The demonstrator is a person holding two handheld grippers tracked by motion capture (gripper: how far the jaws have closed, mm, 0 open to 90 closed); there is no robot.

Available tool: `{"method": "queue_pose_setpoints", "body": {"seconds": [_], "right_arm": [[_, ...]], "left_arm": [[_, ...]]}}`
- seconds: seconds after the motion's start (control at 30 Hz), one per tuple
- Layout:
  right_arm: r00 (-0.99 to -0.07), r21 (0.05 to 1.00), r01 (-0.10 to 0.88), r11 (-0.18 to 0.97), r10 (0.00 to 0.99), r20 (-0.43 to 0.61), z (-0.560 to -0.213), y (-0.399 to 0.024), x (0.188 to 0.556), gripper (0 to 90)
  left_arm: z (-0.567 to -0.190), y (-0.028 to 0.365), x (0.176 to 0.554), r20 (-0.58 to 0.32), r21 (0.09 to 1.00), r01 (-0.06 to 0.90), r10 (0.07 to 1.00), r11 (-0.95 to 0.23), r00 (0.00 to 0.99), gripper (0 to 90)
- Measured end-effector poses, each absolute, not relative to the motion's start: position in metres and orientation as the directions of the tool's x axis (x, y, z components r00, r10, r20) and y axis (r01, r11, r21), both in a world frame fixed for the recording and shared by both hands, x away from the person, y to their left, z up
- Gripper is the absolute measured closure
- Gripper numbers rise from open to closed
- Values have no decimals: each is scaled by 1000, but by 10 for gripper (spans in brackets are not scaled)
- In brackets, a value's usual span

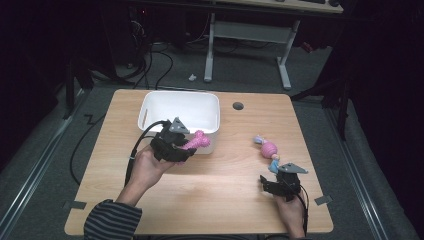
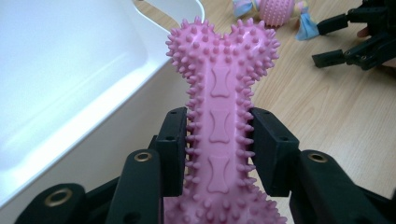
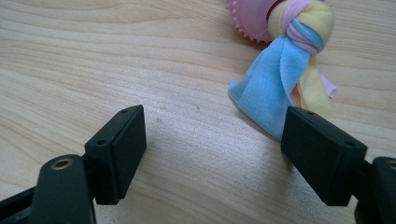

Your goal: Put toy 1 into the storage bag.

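A light wooden table (image 1: 210, 190) with rounded corners takes up the middle of the room, standing on grey carpet with dark cables trailing behind it. Near its far edge, left of centre, sits a white rectangular plastic tub (image 1: 212, 112), open at the top; a small round dark grommet hole (image 1: 238, 106) lies in the tabletop just to its right.

A person in a striped sleeve reaches in from the near side. The left gripper (image 1: 181, 148) is raised above the table right at the tub's near right corner and is clamped on a pink spiky rubber bone-shaped chew toy (image 1: 196, 142). In the left gripper view its two black jaws press against the narrow shaft of the bone (image 2: 219, 116) from either side, the knobbed head sticking out ahead, beside the tub's white wall (image 2: 70, 84) and not inside it.

The right gripper (image 1: 267, 181) rests low near the right front of the table, jaws spread apart with bare wood between them. Just beyond it lies a pink studded ball toy with knotted pastel cloth tails (image 1: 269, 149). In the right gripper view one blue cloth tail (image 3: 273, 88) reaches down to just beside the right-hand jaw; whether they touch I cannot tell.
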State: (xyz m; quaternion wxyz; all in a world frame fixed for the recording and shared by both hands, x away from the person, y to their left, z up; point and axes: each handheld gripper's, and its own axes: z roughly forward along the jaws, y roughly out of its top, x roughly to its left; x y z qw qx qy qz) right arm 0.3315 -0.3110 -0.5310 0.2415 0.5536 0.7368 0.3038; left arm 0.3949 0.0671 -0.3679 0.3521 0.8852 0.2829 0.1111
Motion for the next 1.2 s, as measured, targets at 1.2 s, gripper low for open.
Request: {"method": "queue_pose_setpoints", "body": {"seconds": [1.2], "right_arm": [[-273,715,669,204,962,-18,-531,-311,331,224]], "left_arm": [[-335,72,453,10,696,466,655,-547,755,589]]}}
